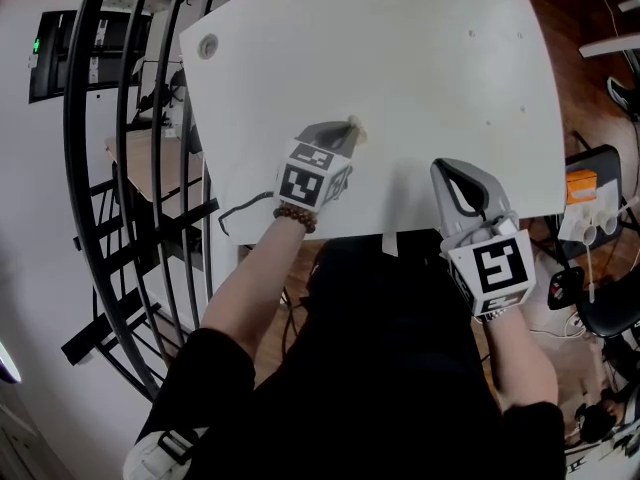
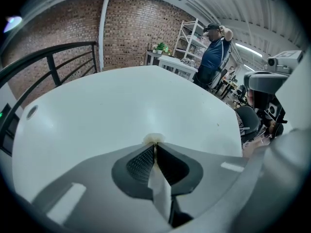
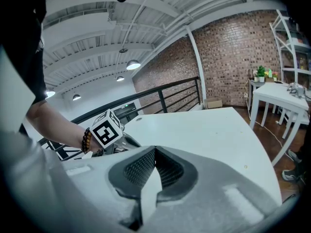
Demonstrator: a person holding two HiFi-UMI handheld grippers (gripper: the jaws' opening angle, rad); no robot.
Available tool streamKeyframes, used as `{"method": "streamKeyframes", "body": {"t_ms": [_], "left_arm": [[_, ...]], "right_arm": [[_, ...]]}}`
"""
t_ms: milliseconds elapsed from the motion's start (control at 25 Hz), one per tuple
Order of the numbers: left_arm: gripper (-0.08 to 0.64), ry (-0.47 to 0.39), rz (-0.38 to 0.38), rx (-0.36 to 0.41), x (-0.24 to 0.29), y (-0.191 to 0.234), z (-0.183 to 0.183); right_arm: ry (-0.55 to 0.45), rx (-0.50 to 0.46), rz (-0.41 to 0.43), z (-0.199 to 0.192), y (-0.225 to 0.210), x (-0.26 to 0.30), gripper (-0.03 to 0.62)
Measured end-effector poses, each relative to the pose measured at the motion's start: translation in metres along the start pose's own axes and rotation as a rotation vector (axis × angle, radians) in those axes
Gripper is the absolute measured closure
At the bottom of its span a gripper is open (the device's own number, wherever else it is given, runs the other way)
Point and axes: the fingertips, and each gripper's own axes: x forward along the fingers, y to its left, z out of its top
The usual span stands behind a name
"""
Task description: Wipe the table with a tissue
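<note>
White table (image 1: 420, 58) open beyond tissue (image 1: 356, 127); right gripper (image 1: 447, 174) at near edge.

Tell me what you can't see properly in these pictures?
Tissue: mostly hidden by the jaws of the left gripper, left gripper view; only a tuft pokes out.
Table: far edge cut off by the head view's top edge.
Dirt on it: too small to tell, any view.

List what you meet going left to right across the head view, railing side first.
Black railing → round grommet in the table → left gripper, shut on the tissue → right gripper, shut and empty → orange object past the table's right edge.
</note>
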Motion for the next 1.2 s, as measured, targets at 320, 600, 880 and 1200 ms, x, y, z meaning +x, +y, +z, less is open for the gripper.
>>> {"method": "streamKeyframes", "body": {"t_ms": [320, 600, 880, 1200], "left_arm": [[0.526, -0.013, -0.019, 0.017, 0.008, -0.015, 0.007], [0.526, -0.033, -0.032, 0.03, 0.011, -0.029, 0.011], [0.526, -0.049, -0.044, 0.029, 0.005, -0.046, 0.005], [0.526, -0.079, -0.027, 0.019, -0.007, -0.05, -0.008]], "right_arm": [[0.004, -0.001, -0.003, -0.002, -0.003, -0.003, 0.6], [0.0, -0.013, -0.003, 0.0, -0.004, -0.007, 0.601], [0.024, -0.019, 0.002, -0.008, -0.007, -0.009, 0.601], [0.029, -0.026, 0.012, -0.014, -0.005, -0.006, 0.601]]}}
